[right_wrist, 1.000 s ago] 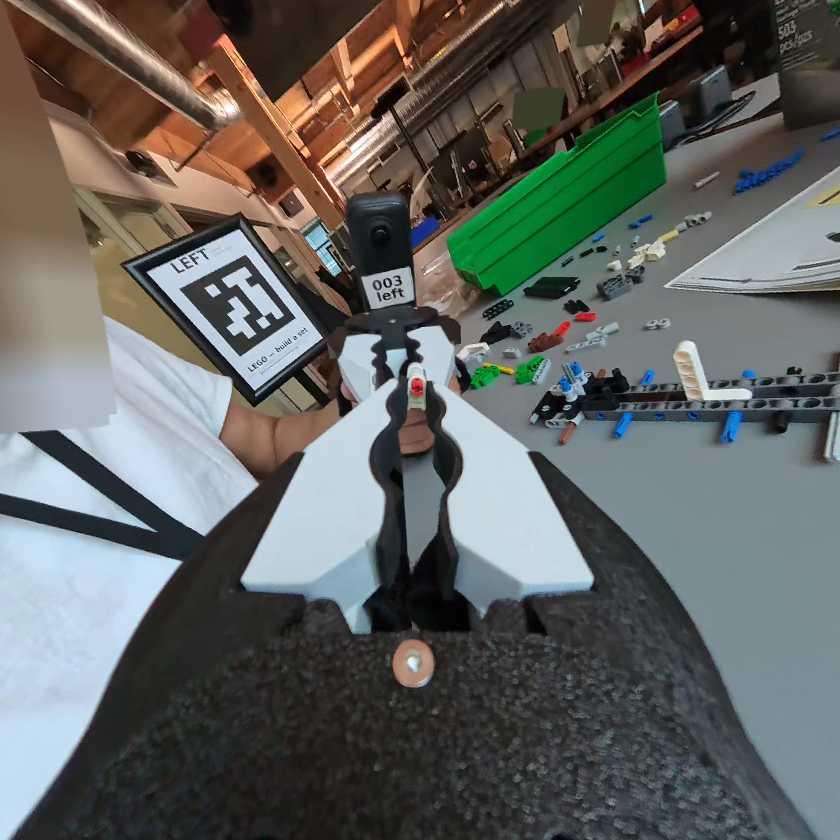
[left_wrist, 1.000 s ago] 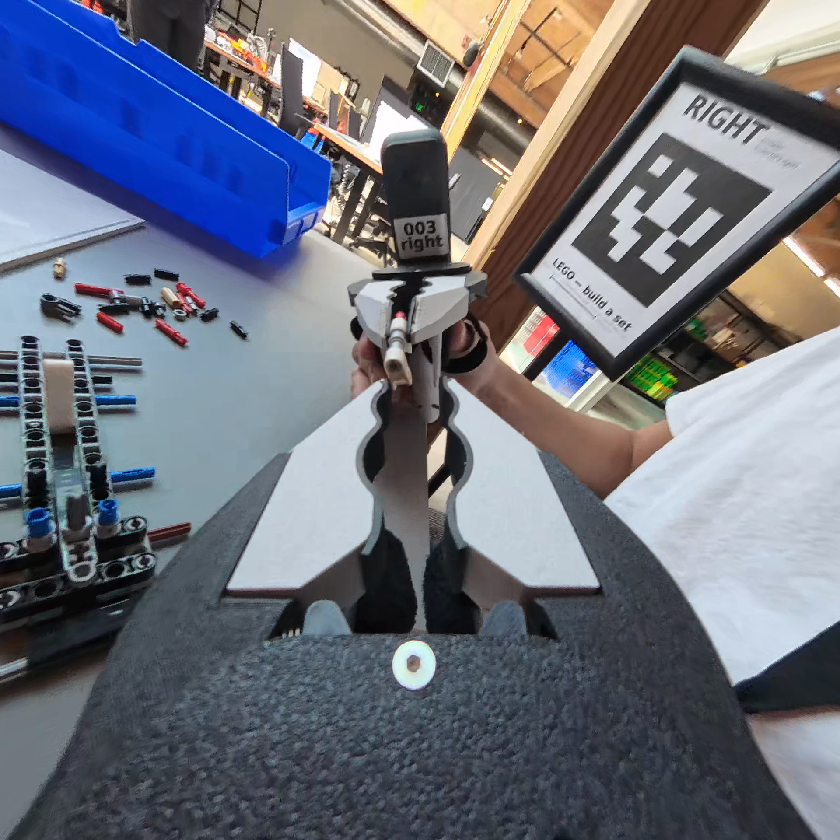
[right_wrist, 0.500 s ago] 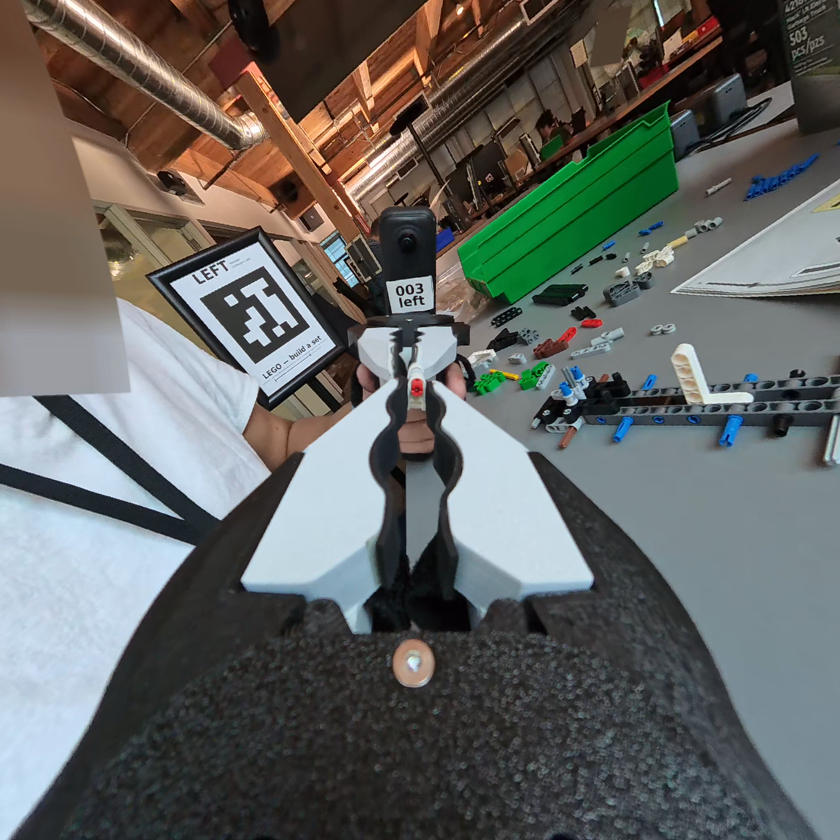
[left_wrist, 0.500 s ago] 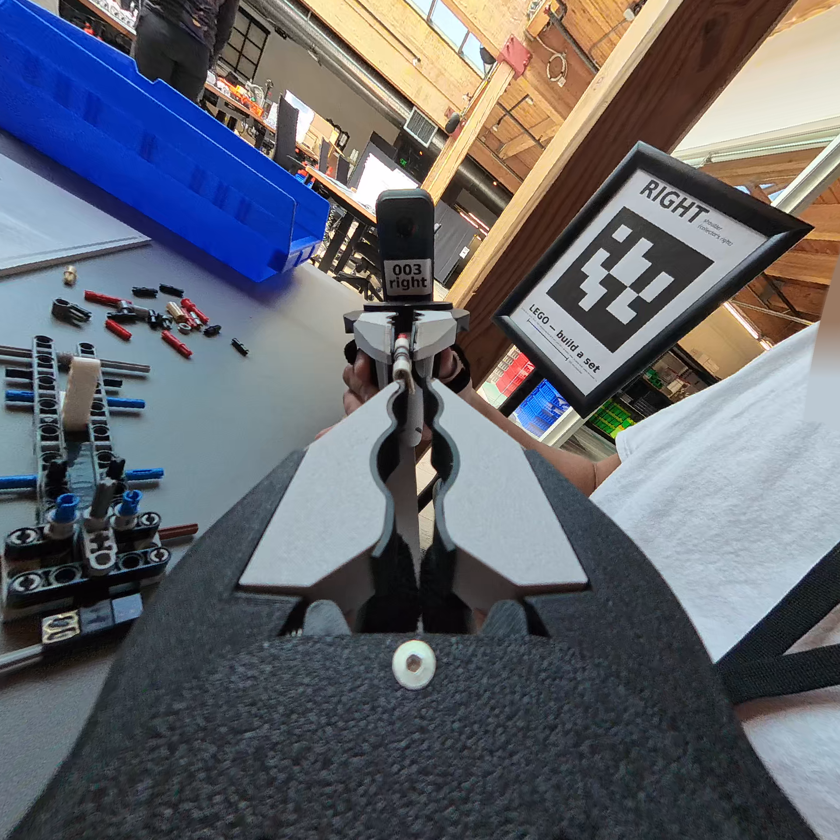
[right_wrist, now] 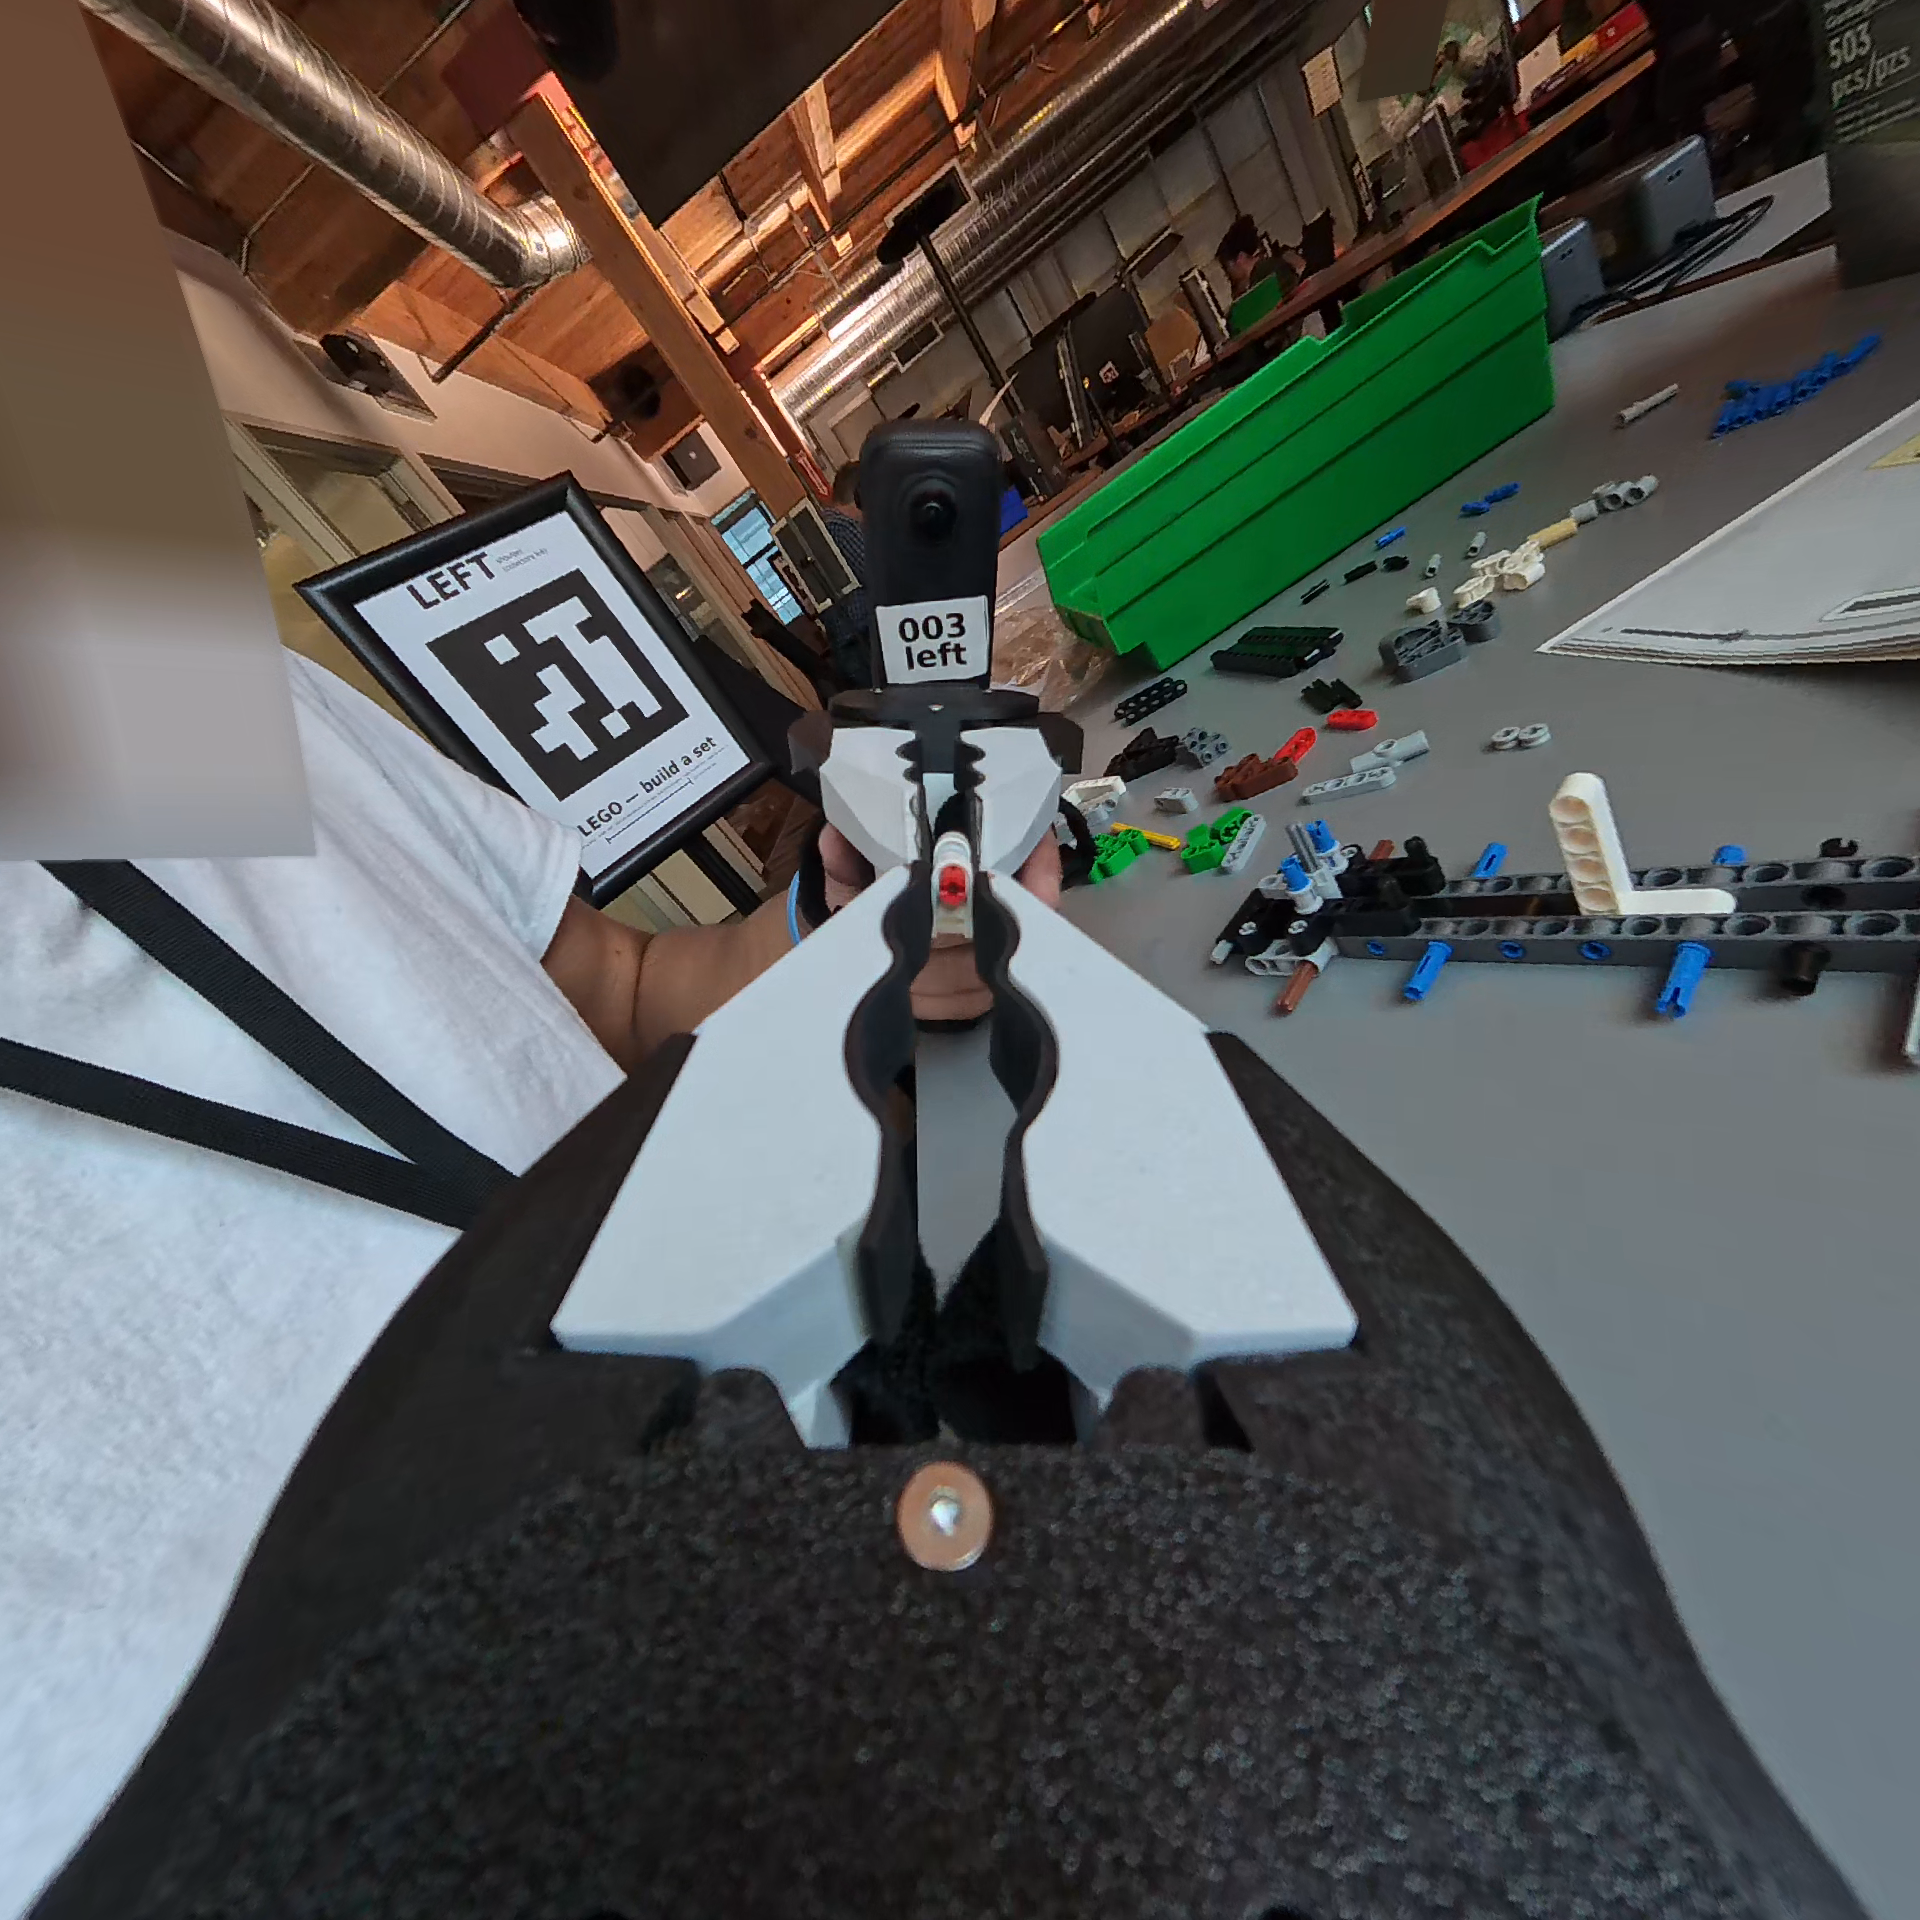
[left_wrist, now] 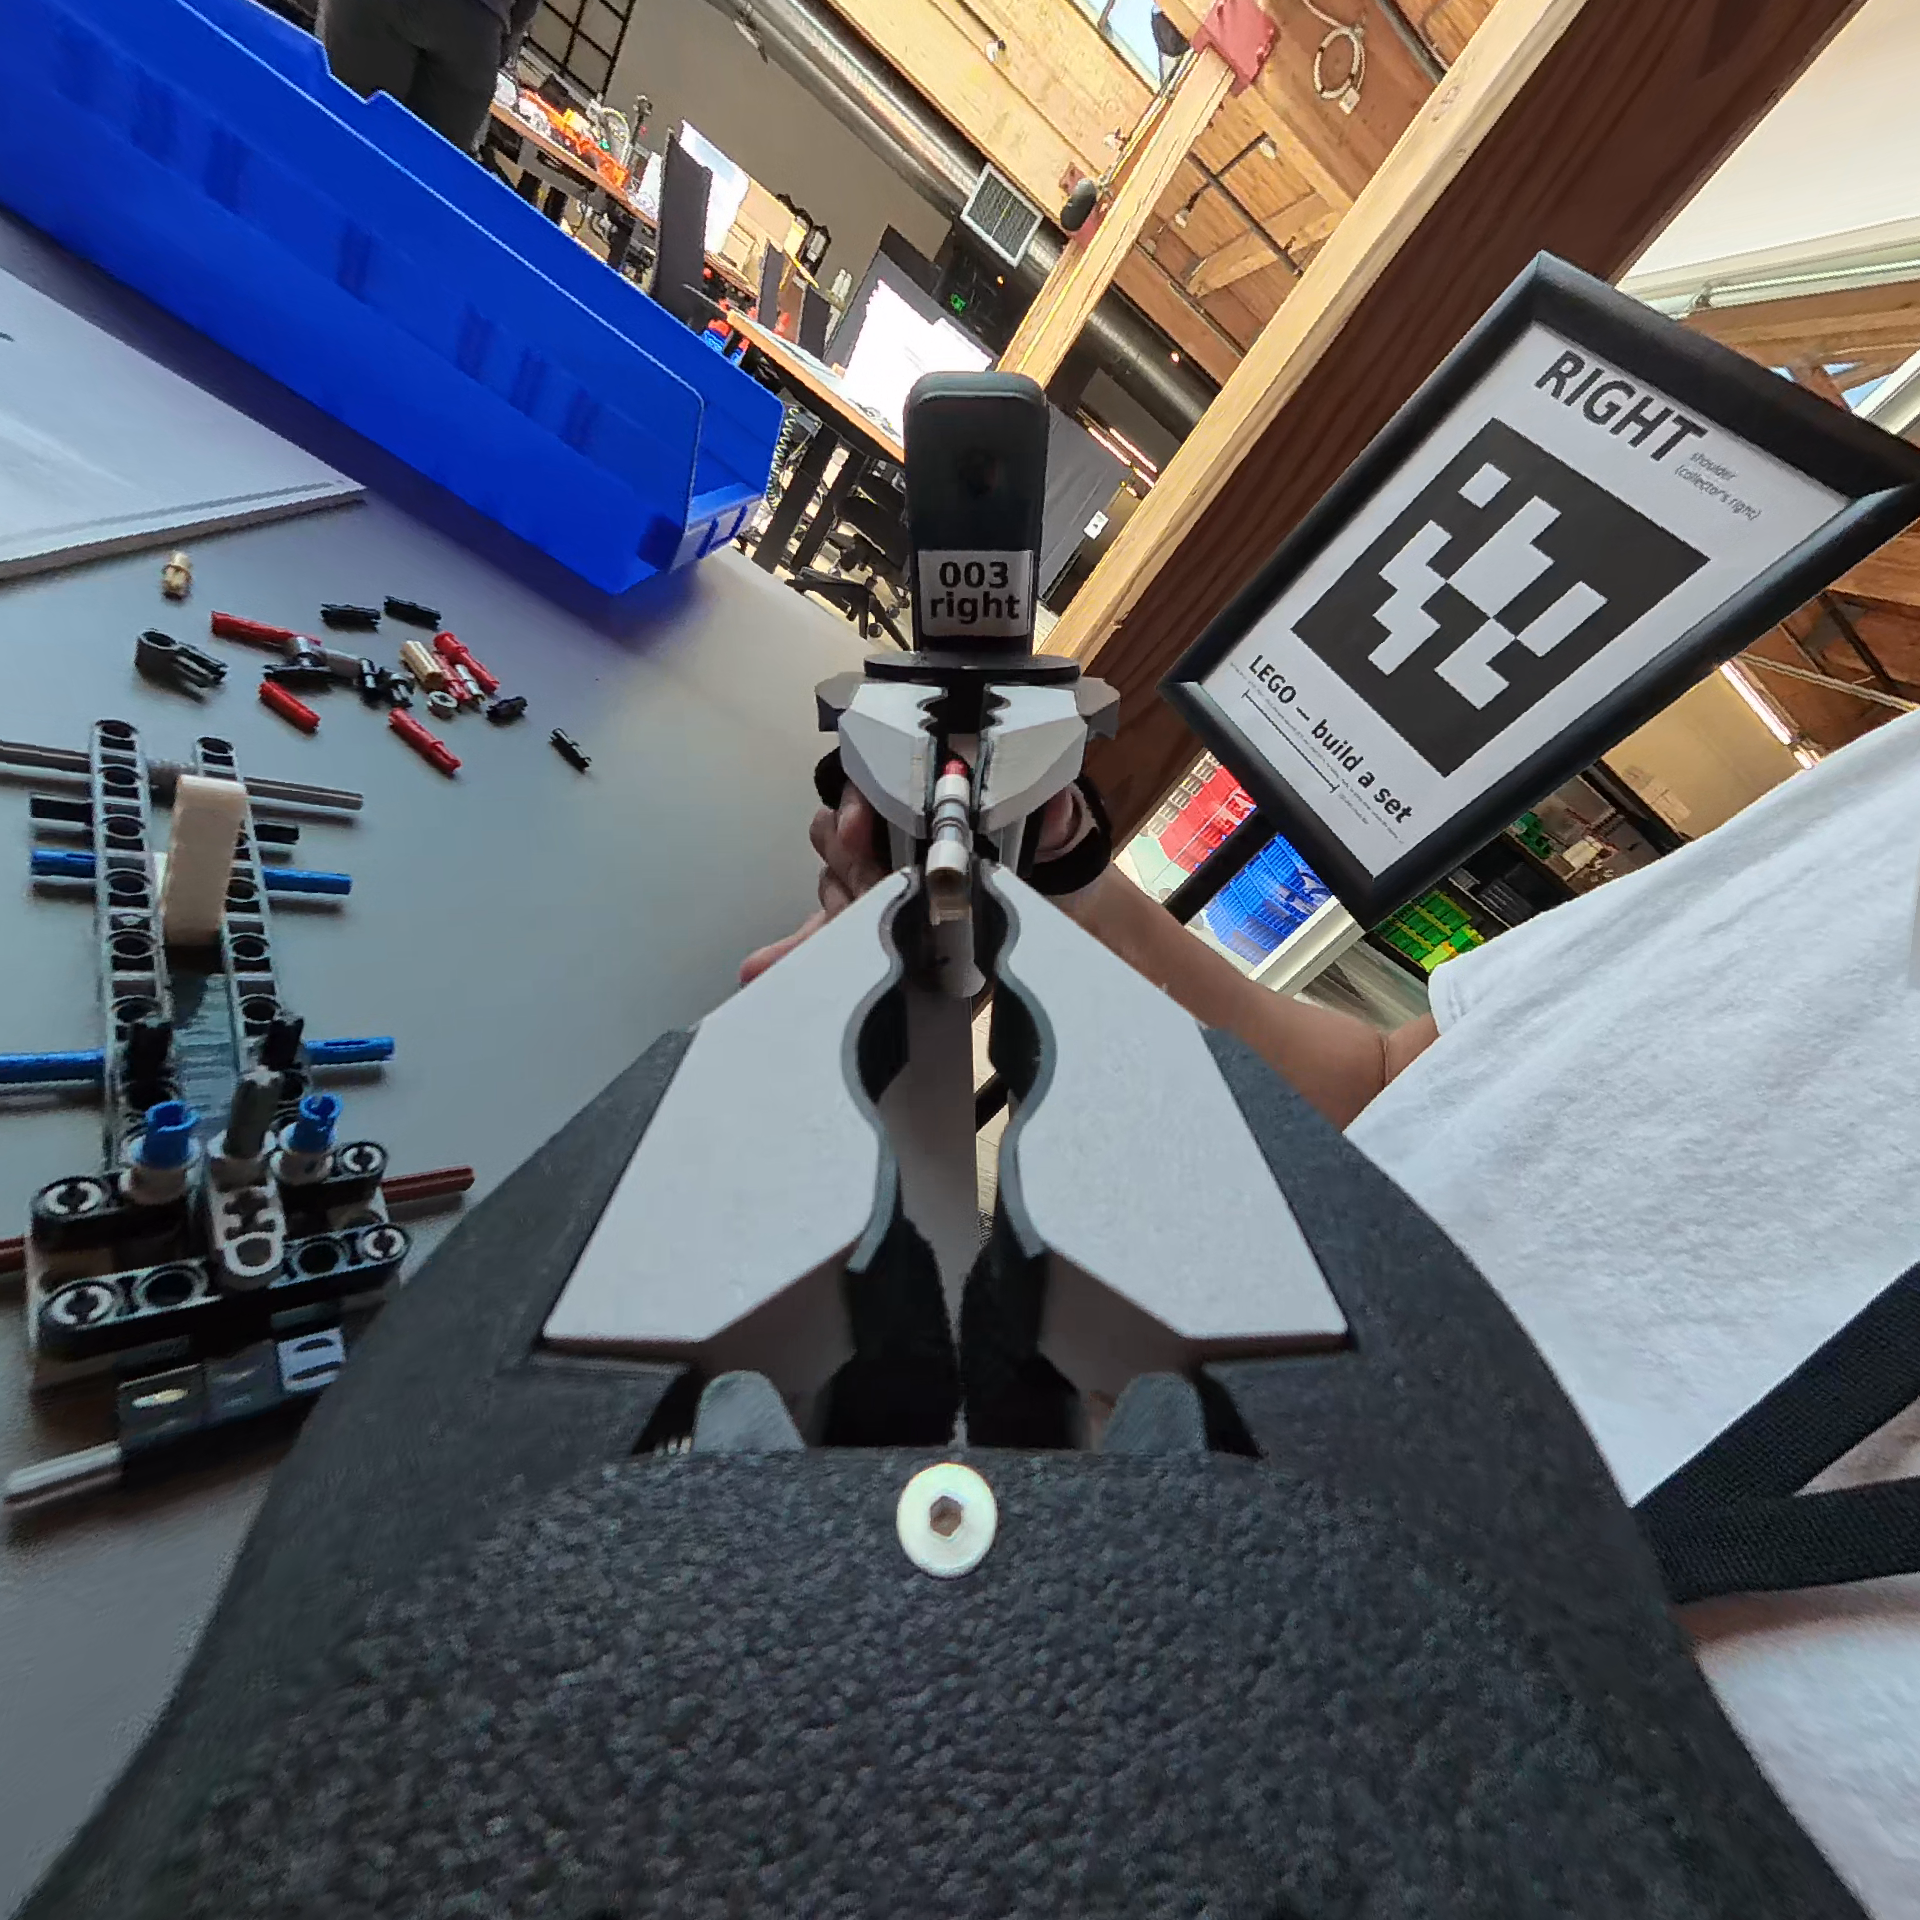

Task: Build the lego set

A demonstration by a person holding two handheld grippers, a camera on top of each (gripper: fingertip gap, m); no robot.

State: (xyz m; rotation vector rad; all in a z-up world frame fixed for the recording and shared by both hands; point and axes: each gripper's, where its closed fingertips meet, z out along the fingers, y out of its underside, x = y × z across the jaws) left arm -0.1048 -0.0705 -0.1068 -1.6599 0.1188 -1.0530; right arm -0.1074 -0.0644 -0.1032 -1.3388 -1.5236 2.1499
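Left gripper (left_wrist: 940,935): nearly closed, tips on a small white sleeve with a red axle (left_wrist: 948,831).
Right gripper (right_wrist: 951,914): narrow too, clamping the same small part (right_wrist: 950,883) from the opposite end, above the table.
Build: long black beam frame with blue pins (right_wrist: 1621,914), resting on the grey table (right_wrist: 1455,1195), well apart.
Farther: loose pieces (left_wrist: 364,675), blue bin (left_wrist: 364,270), green bin (right_wrist: 1320,488).
Risk: squeezing off-axis could jam the axle or flick the part away.

workshop | timber beams (right_wrist: 665,301), steel duct (right_wrist: 343,135) | parts bins (right_wrist: 1320,457) | rows of workbenches (left_wrist: 831,364)
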